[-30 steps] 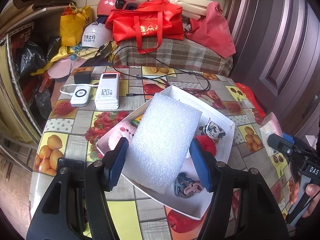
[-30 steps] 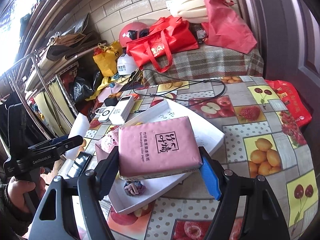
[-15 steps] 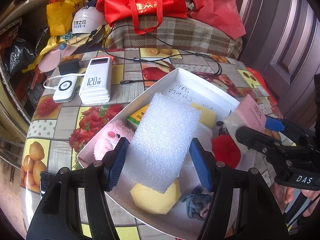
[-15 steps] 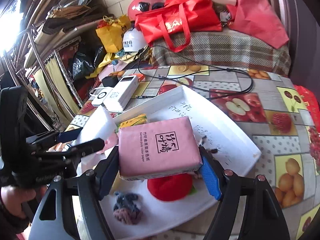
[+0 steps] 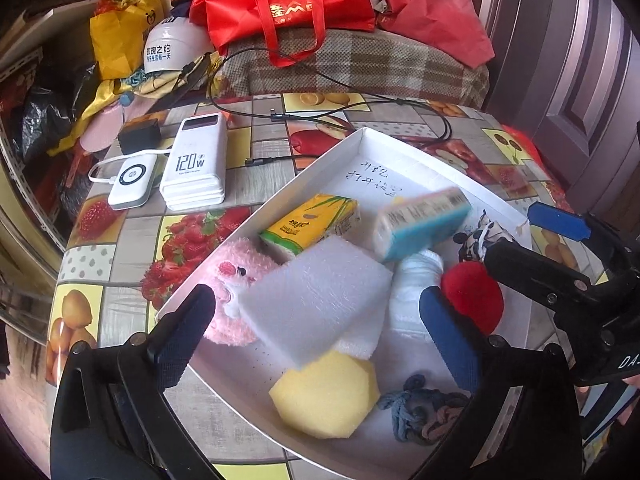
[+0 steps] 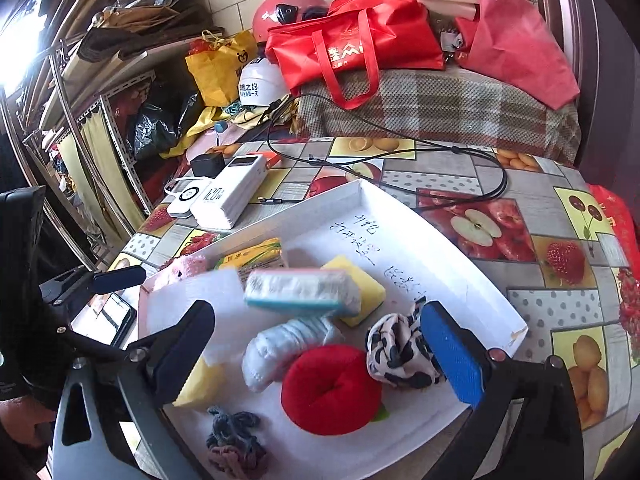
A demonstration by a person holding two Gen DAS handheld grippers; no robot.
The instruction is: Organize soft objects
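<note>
Both the left hand-held gripper (image 5: pixel 316 320) and right hand-held gripper (image 6: pixel 320 344) gape empty above the white tray (image 6: pixel 480 280); foam sheet (image 5: pixel 316 312) and tissue pack (image 6: pixel 300 292) lie inside.

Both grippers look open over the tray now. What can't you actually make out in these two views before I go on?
- Tissue pack: motion-blurred in both views; resting or mid-fall, cannot tell.
- White foam block: blurred in the left view; covers part of the pink plush.
- Tray near corner: hidden by gripper bodies.

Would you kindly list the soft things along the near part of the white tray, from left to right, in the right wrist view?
Yellow sponge → dark knotted hair tie → red plush ball → black-and-white scrunchie.
</note>
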